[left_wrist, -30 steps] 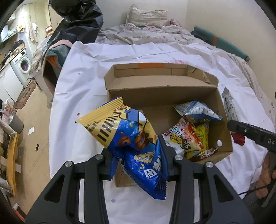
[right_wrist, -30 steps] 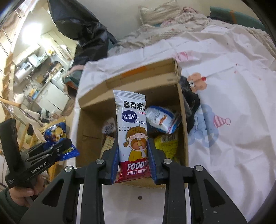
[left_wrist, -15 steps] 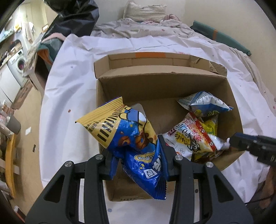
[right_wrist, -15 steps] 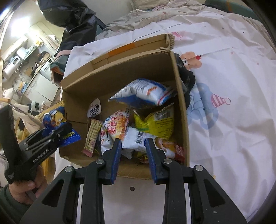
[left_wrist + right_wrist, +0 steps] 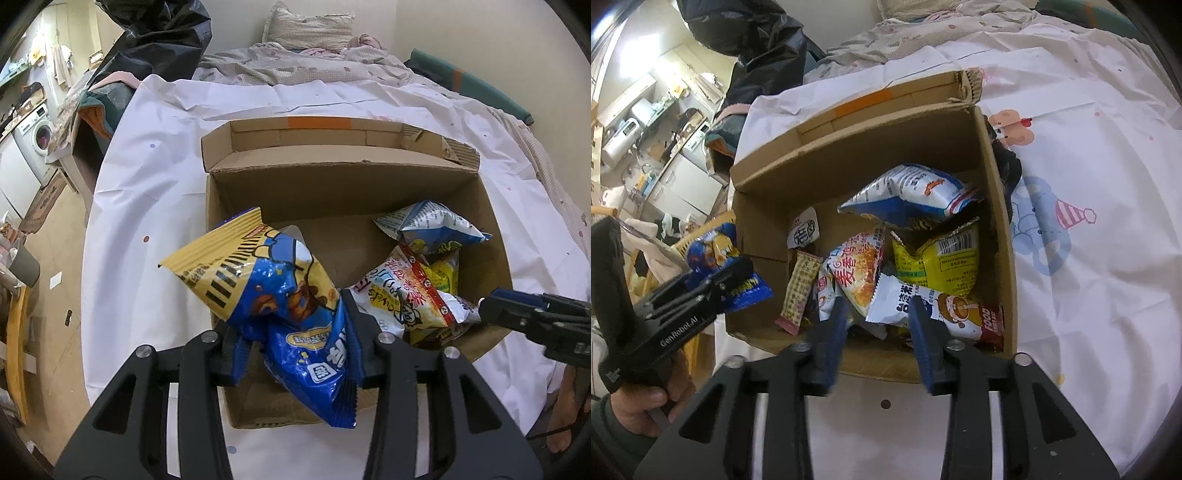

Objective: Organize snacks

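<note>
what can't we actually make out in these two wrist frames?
- Left wrist view: box floor under the blue and yellow chip bag, hidden by the bag clamped in the left gripper.
- Left wrist view: right gripper, cut off by the frame edge.
- Right wrist view: snacks under the rice cracker pack, buried in the cardboard box.

A bed [image 5: 332, 96] with a white sheet fills the room; a pillow [image 5: 310, 29] lies by the pale wall, a washing machine [image 5: 40, 133] stands at left.
</note>
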Demonstrator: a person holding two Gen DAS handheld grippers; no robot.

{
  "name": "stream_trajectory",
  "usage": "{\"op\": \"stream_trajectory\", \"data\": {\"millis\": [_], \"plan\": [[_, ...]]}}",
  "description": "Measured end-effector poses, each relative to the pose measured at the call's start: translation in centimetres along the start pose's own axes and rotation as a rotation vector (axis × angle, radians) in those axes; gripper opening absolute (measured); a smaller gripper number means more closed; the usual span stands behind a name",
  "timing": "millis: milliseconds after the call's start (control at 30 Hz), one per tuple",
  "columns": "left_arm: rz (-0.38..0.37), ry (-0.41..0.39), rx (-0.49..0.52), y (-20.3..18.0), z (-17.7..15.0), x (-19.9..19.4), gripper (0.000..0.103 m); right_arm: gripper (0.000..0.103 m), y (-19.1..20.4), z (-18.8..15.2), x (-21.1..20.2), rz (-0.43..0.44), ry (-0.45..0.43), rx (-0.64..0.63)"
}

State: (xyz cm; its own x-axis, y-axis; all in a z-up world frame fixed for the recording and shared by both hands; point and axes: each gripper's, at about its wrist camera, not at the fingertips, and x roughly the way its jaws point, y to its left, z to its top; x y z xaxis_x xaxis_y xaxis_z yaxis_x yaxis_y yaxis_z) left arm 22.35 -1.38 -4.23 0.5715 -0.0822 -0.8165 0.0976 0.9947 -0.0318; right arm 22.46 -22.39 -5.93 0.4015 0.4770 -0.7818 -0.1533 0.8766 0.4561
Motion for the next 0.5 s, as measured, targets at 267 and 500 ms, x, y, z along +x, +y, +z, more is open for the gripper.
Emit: {"op": "stream_trajectory", "data": {"millis": [267,500], "plan": [[-0.010,-0.051,-0.026,0.0,-0.1,-1.3,0.089,0.078,0.2,0.2,-0.7,0.019,-0.021,0.008],[-0.014,-0.121,-0.051,0.4,-0.3,-3.8,0.089,0.097,1.5,0.3,-2.5,0.025,-0.097,-0.019]]}}
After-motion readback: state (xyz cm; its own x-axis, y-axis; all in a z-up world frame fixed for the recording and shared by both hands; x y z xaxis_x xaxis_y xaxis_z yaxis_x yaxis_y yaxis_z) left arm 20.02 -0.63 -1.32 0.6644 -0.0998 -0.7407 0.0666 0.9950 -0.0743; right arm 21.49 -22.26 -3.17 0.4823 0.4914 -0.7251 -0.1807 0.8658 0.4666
